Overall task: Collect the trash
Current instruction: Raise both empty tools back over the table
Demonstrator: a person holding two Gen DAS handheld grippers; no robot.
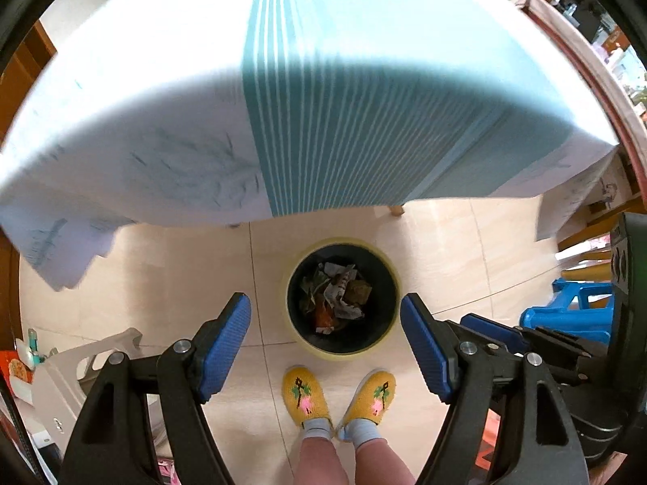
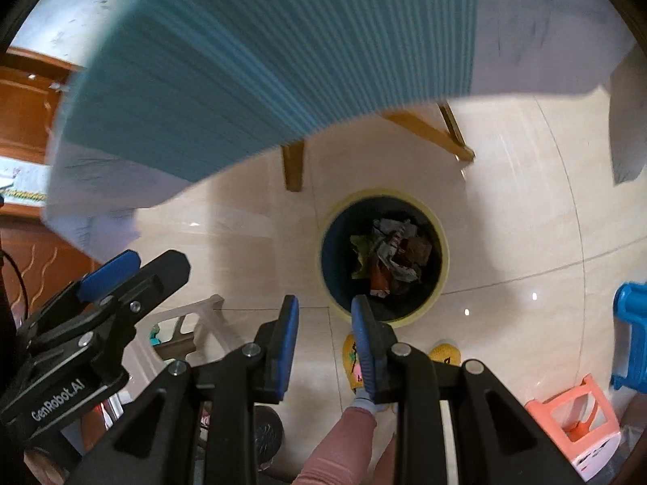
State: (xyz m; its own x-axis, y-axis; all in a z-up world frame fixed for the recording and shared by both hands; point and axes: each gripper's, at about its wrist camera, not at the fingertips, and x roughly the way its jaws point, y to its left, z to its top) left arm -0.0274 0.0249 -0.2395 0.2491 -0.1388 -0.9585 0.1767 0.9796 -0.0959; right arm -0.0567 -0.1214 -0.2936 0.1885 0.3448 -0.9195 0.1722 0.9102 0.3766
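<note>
A round bin (image 1: 292, 325) with a yellow rim and dark inside stands on the tiled floor, holding crumpled paper and wrappers (image 1: 335, 297). My left gripper (image 1: 325, 343) is wide open and empty, high above the bin. The bin (image 2: 440, 283) and its trash (image 2: 390, 260) also show in the right wrist view. My right gripper (image 2: 325, 347) hangs above the bin's near rim with its jaws a small way apart and nothing between them. The left gripper (image 2: 109, 270) shows at that view's left.
A table with a white and teal striped cloth (image 1: 323, 101) overhangs beyond the bin. The person's feet in yellow slippers (image 1: 307, 398) stand just before the bin. A blue stool (image 1: 574, 311), a pink stool (image 2: 578, 428) and a white stool (image 1: 77, 372) stand around.
</note>
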